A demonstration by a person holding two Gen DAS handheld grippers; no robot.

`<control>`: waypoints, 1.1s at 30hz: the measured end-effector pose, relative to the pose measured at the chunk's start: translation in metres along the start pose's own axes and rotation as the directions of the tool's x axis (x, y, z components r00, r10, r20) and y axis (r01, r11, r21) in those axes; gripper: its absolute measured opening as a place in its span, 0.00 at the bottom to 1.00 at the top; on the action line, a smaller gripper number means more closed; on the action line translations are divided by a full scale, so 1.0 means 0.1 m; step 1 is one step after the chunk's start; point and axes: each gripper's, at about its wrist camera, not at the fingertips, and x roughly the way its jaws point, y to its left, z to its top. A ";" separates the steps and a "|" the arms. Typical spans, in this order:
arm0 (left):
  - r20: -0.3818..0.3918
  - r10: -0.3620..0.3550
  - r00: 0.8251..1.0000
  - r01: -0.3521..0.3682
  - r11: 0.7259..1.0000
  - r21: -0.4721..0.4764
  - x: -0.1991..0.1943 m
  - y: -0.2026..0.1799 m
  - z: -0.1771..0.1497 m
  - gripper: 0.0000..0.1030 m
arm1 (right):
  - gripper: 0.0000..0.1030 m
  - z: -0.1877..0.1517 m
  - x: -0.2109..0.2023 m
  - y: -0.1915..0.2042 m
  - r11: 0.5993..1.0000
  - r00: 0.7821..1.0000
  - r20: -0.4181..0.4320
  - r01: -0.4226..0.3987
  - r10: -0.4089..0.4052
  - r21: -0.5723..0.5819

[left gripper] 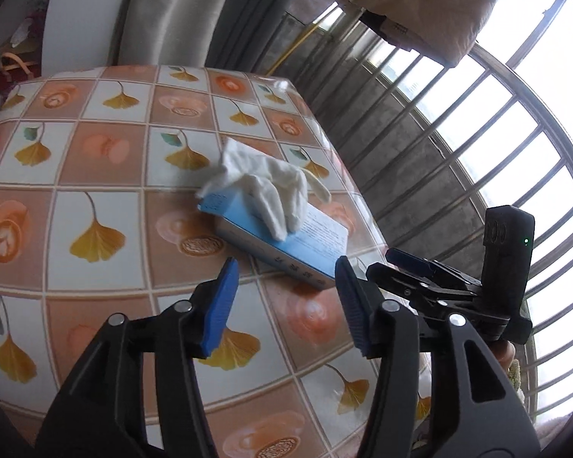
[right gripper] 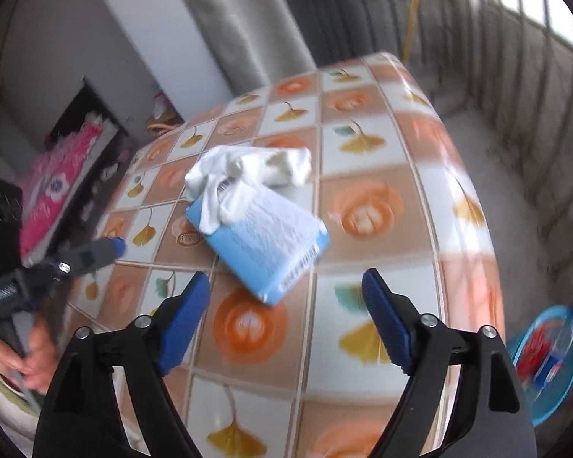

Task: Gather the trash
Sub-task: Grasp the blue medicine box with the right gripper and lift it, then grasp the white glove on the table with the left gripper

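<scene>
A flat blue and white box (left gripper: pixel 286 246) lies on the table with a crumpled white glove or tissue (left gripper: pixel 265 185) draped over its far end. Both show in the right wrist view, the box (right gripper: pixel 263 244) and the white wad (right gripper: pixel 244 175). My left gripper (left gripper: pixel 286 297) is open and empty, just short of the box's near edge. My right gripper (right gripper: pixel 286 316) is open and empty, a little before the box's near corner. The right gripper also shows at the right of the left wrist view (left gripper: pixel 439 278), the left one at the left of the right wrist view (right gripper: pixel 91 252).
The table (left gripper: pixel 95 145) has a glossy cloth with orange and ginkgo-leaf squares. A blue bin (right gripper: pixel 546 358) holding colourful trash stands on the floor to the right. A barred window (left gripper: pixel 496 133) and low wall run along the right. Pink items (right gripper: pixel 61 191) lie left.
</scene>
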 end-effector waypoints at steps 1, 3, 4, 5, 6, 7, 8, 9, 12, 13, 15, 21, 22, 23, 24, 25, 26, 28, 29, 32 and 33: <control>0.009 0.013 1.000 -0.013 1.000 -0.010 -0.03 0.05 0.01 0.55 | 0.79 0.08 0.10 0.05 0.999 1.000 -0.008 0.011 -0.011 -0.052; 0.017 0.038 0.999 -0.037 0.999 -0.029 -0.05 0.11 0.04 0.59 | 0.79 0.19 0.26 0.12 0.991 0.999 -0.013 0.030 -0.032 -0.132; 0.019 0.048 0.999 -0.048 0.998 -0.039 -0.05 0.14 0.05 0.62 | 0.80 0.24 0.33 0.16 0.985 0.999 -0.020 0.027 -0.031 -0.170; 0.020 0.056 0.998 -0.055 0.997 -0.049 -0.06 0.18 0.06 0.63 | 0.80 0.28 0.40 0.18 0.981 0.999 -0.030 0.019 -0.025 -0.194; 0.020 0.062 0.998 -0.061 0.996 -0.061 -0.05 0.21 0.07 0.64 | 0.80 0.32 0.46 0.21 0.976 0.999 -0.045 0.001 -0.011 -0.216; 0.020 0.066 0.998 -0.065 0.995 -0.072 -0.04 0.24 0.08 0.64 | 0.81 0.34 0.52 0.24 0.971 0.998 -0.063 -0.024 0.009 -0.239; 0.020 0.069 0.997 -0.067 0.994 -0.082 -0.03 0.28 0.10 0.64 | 0.82 0.37 0.57 0.29 0.963 0.997 -0.074 -0.041 0.022 -0.266; 0.020 0.071 0.997 -0.069 0.993 -0.092 -0.02 0.31 0.12 0.65 | 0.82 0.38 0.61 0.33 0.957 0.997 -0.080 -0.046 0.024 -0.286; 0.025 0.068 0.997 -0.065 0.992 -0.106 0.04 0.34 0.23 0.65 | 0.82 0.37 0.71 0.43 0.937 0.994 -0.106 -0.032 -0.005 -0.347; 0.028 0.065 0.997 -0.062 0.992 -0.105 0.08 0.35 0.29 0.67 | 0.82 0.35 0.75 0.45 0.931 0.994 -0.111 -0.021 -0.021 -0.364; 0.022 0.050 0.999 -0.047 0.992 -0.119 0.18 0.36 0.44 0.72 | 0.80 0.30 0.80 0.49 0.923 0.992 -0.122 -0.010 -0.040 -0.385; -0.035 0.028 0.999 -0.034 0.982 -0.186 0.65 0.41 0.88 0.74 | 0.77 0.14 0.75 0.55 0.920 0.993 -0.111 -0.011 -0.035 -0.391; -0.045 0.024 0.999 -0.032 0.980 -0.197 0.70 0.41 0.90 0.74 | 0.77 0.09 0.72 0.57 0.919 0.993 -0.110 -0.009 -0.038 -0.395; -0.055 0.019 0.998 -0.030 0.979 -0.203 0.74 0.41 0.89 0.74 | 0.77 0.06 0.69 0.59 0.916 0.993 -0.113 -0.011 -0.038 -0.401; -0.070 0.019 0.997 -0.033 0.978 -0.204 0.78 0.39 0.87 0.74 | 0.77 0.00 0.65 0.60 0.914 0.993 -0.114 -0.013 -0.037 -0.407; -0.080 0.018 0.997 -0.034 0.979 -0.200 0.81 0.38 0.84 0.74 | 0.76 -0.07 0.60 0.61 0.912 0.993 -0.115 -0.011 -0.039 -0.409; -0.091 0.017 0.996 -0.035 0.981 -0.192 0.84 0.36 0.80 0.74 | 0.76 -0.13 0.55 0.62 0.912 0.992 -0.116 -0.012 -0.039 -0.410; -0.120 0.014 0.993 -0.036 0.983 -0.182 0.88 0.34 0.69 0.74 | 0.76 -0.30 0.42 0.64 0.912 0.992 -0.119 -0.016 -0.036 -0.410; -0.129 0.014 0.992 -0.037 0.983 -0.180 0.89 0.34 0.65 0.74 | 0.76 -0.40 0.35 0.64 0.913 0.992 -0.120 -0.015 -0.037 -0.408; -0.139 0.038 0.990 -0.061 0.984 -0.165 0.91 0.34 0.56 0.74 | 0.76 -0.64 0.15 0.61 0.917 0.990 -0.129 -0.005 -0.051 -0.399; -0.139 0.050 0.989 -0.072 0.985 -0.158 0.92 0.34 0.55 0.74 | 0.76 -0.74 0.06 0.58 0.924 0.989 -0.133 0.004 -0.059 -0.383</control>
